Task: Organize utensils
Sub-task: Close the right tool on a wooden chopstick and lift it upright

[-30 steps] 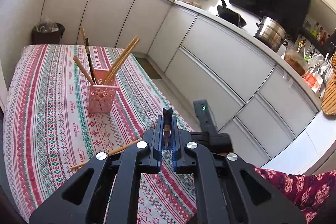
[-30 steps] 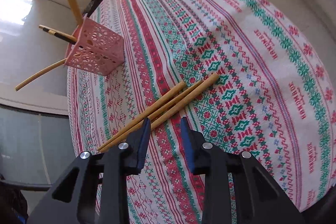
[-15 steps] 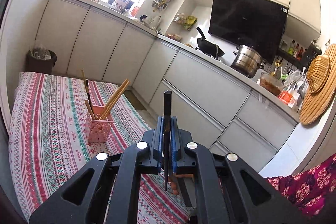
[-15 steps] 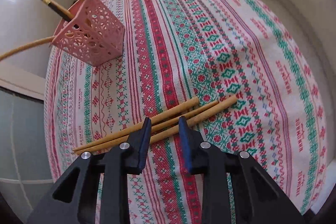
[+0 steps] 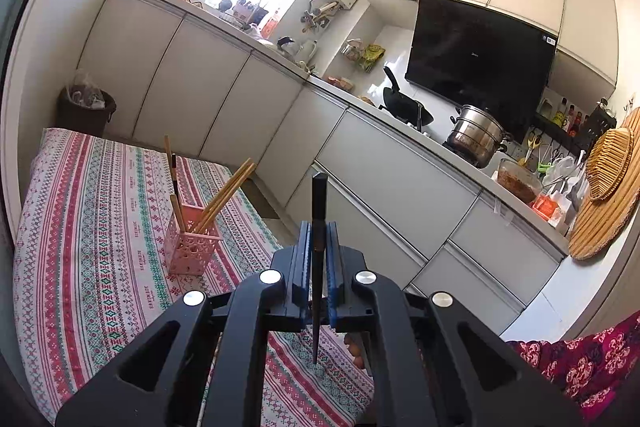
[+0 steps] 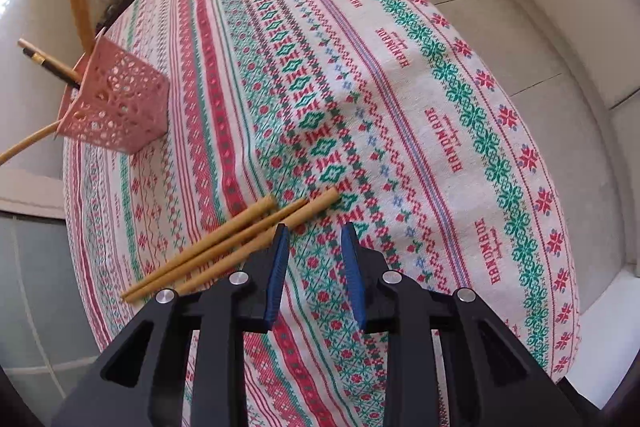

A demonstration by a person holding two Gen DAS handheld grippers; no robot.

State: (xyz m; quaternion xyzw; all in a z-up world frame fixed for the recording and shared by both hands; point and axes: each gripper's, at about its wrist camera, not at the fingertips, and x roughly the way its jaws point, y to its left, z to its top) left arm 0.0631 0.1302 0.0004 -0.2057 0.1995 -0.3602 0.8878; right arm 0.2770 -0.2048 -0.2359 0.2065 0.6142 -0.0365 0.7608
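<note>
slim black chopstick (image 5: 319, 211) is clamped upright in the left gripper (image 5: 319, 239), jaws squeezed nearly shut on it, top end poking above the blue pads, thin end hanging below them over the cloth. it's up in the air, near the pink perforated plastic holder (image 5: 191, 247) but apart from it.

holder stands on the worktop with several tan wooden chopsticks (image 5: 228, 191) leaning out of it, plus one dark one with a gold band (image 6: 50, 67).

three tan wooden chopsticks lying loose (image 6: 232, 243) on the cloth, side by side, touching or almost, angled up to the right in the right wrist view. right gripper (image 6: 314, 239) points steeply down at the cloth, jaws partly open, nothing between them. its left finger (image 6: 278, 259) overlaps the nearest loose stick in view; can't tell whether it touches.

worktop is covered by a red, green and white patterned woven tablecloth (image 6: 400, 107).

background, left wrist view: white cabinet run (image 5: 240, 99), steel pot (image 5: 476, 135), black pan (image 5: 404, 103), dark bin (image 5: 86, 107) at the far end. a floral red sleeve (image 5: 580, 363) at lower right.
</note>
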